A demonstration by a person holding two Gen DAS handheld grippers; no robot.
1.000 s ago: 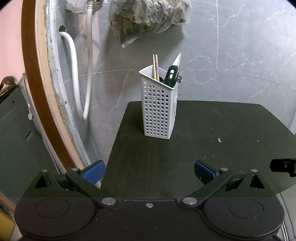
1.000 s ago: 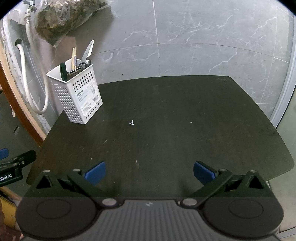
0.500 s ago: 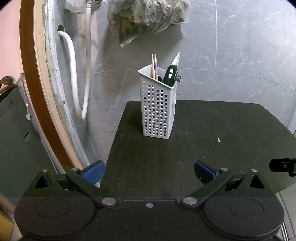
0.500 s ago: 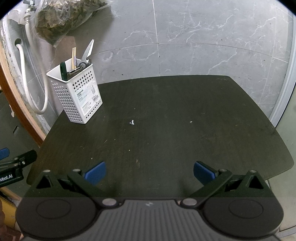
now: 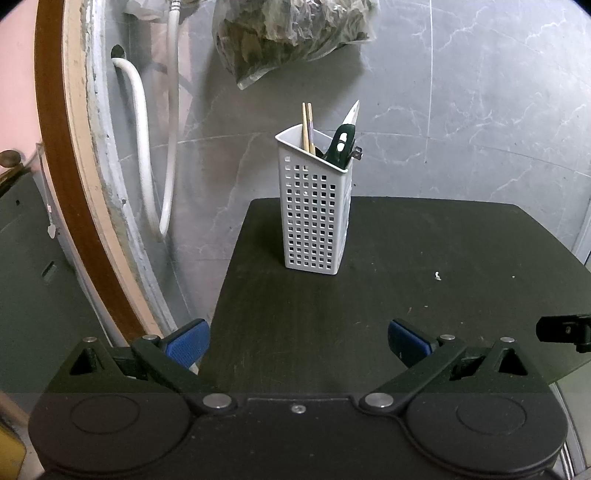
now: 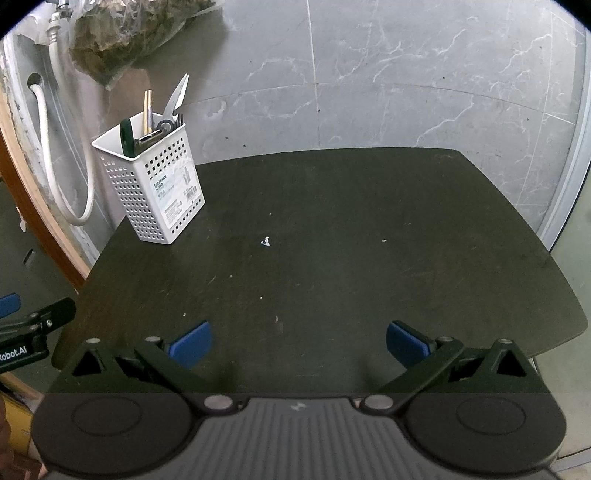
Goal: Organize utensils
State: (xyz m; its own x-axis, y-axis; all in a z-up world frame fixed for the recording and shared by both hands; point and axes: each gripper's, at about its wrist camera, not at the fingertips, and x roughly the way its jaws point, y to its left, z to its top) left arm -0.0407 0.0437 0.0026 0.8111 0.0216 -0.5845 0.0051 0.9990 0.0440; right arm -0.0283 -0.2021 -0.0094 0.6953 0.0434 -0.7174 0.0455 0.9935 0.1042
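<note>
Utensils: all in the white holder, tabletop far left corner.
My jaws: both pairs wide apart, empty.
Risk: bumping it tips it off.

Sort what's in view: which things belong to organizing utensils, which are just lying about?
Job:
white caddy
chopsticks
scissors
green-handled tool

Lying about:
plastic bag
white hose
white crumb
</note>
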